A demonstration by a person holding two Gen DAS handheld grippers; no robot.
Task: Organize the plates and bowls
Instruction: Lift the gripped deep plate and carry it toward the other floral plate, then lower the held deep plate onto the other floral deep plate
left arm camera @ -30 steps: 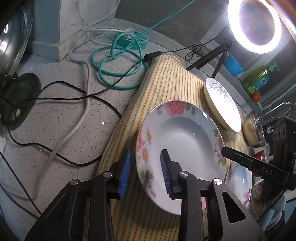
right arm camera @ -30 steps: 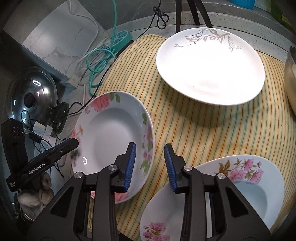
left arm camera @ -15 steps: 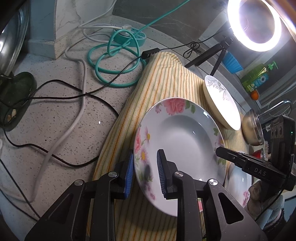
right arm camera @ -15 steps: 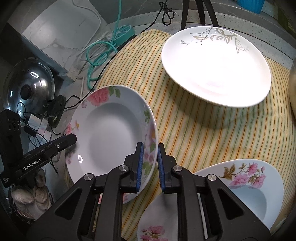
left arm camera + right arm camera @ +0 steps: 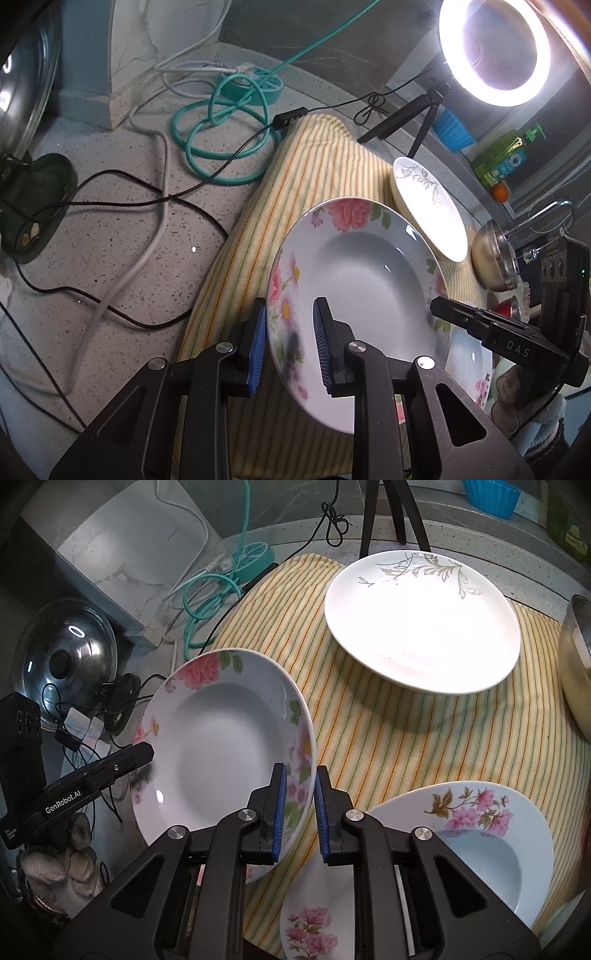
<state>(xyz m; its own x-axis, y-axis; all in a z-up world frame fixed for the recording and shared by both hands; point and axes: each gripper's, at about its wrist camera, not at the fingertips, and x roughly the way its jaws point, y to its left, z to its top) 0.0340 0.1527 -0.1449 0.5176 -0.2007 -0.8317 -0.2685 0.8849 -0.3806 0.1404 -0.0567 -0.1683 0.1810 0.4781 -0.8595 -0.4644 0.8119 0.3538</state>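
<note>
A deep floral plate with pink roses (image 5: 354, 273) (image 5: 221, 738) is held up, tilted, above the striped yellow cloth (image 5: 406, 738). My left gripper (image 5: 289, 341) is shut on its left rim. My right gripper (image 5: 298, 808) is shut on its right rim. A second floral plate (image 5: 491, 834) lies on the cloth at the lower right, partly under my right gripper. A white plate with a grey leaf print (image 5: 424, 624) (image 5: 428, 210) lies at the far side of the cloth.
A steel bowl (image 5: 576, 664) (image 5: 491, 254) sits at the cloth's right edge. A teal coiled cable (image 5: 225, 147), white and black cords cross the speckled counter (image 5: 92, 240). A steel pot lid (image 5: 66, 664) leans at the left. A ring light on a tripod (image 5: 491, 48) stands behind.
Both grippers closed on the rose plate's opposite rims, and the plate has lifted and tilted off the cloth.
</note>
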